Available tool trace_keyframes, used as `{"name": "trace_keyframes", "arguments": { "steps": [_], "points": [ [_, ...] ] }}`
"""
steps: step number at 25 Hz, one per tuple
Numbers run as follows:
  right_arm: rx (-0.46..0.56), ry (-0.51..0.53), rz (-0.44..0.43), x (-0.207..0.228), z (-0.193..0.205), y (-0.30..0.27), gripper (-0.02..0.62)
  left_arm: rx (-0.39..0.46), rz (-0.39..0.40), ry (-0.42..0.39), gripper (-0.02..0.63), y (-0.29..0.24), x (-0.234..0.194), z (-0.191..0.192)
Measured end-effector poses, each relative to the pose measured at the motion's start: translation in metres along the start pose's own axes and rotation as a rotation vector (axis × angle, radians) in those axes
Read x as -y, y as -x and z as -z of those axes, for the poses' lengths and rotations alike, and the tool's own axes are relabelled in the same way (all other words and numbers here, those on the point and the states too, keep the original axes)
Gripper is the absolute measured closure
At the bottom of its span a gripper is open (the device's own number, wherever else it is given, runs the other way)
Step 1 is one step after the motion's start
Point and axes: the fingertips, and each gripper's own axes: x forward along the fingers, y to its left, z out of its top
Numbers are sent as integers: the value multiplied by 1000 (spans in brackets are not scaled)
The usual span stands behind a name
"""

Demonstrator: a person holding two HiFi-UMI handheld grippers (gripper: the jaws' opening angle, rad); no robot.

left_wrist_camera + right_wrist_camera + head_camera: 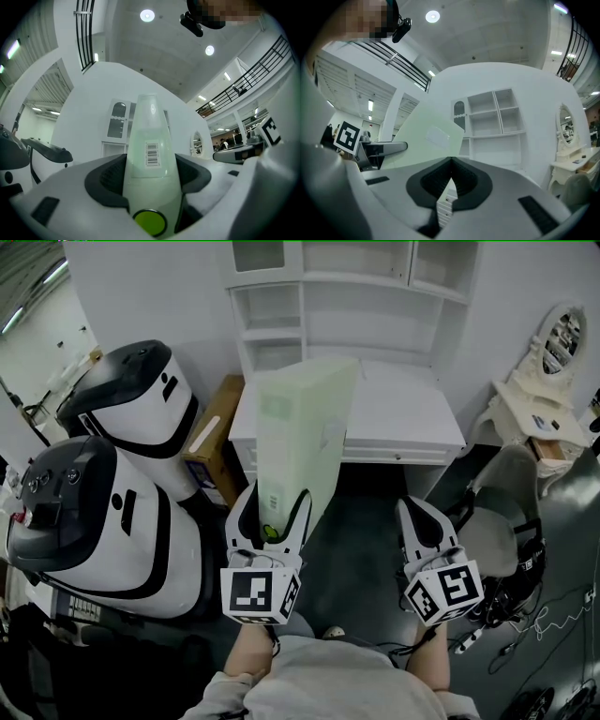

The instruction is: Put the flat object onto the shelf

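A pale green flat file box [302,424] with a barcode label stands upright, and my left gripper [272,517] is shut on its lower spine. In the left gripper view the box [150,145] fills the gap between the dark pads [107,180], with a green disc at its base. My right gripper [424,521] hangs to the right of the box, shut with nothing in it; its pads [436,180] meet in the right gripper view. The white shelf unit [356,296] rises over a white desk [408,413] straight ahead. It also shows as the shelf unit [492,122] behind the box [426,136].
Two large white-and-black machines [131,399] [84,521] stand at the left, with a cardboard box [217,432] between them and the desk. A grey chair [511,521], a white vanity with an oval mirror [553,371] and floor cables [553,624] are at the right.
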Motion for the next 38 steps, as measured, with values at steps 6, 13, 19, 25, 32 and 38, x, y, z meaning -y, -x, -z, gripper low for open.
{"name": "trace_keyframes", "arguments": {
  "steps": [6, 13, 19, 25, 32, 38],
  "points": [
    [1, -17, -23, 11, 5, -4, 588, -9, -14, -24, 307, -8, 8, 1],
    [4, -20, 0, 28, 6, -32, 588, -2, 3, -19, 307, -40, -3, 6],
    [4, -11, 28, 43, 5, -76, 588, 5, 46, 1, 307, -87, -23, 13],
    [8, -15, 68, 56, 4, -135, 588, 11, 93, 4, 307, -142, -55, 18],
    [15, -5, 115, 70, 1, -198, 588, 15, 145, 10, 307, -202, -93, 26],
    [19, 0, 163, 73, 4, -242, 588, 25, 203, 10, 307, -242, -122, 31]
  ]
}}
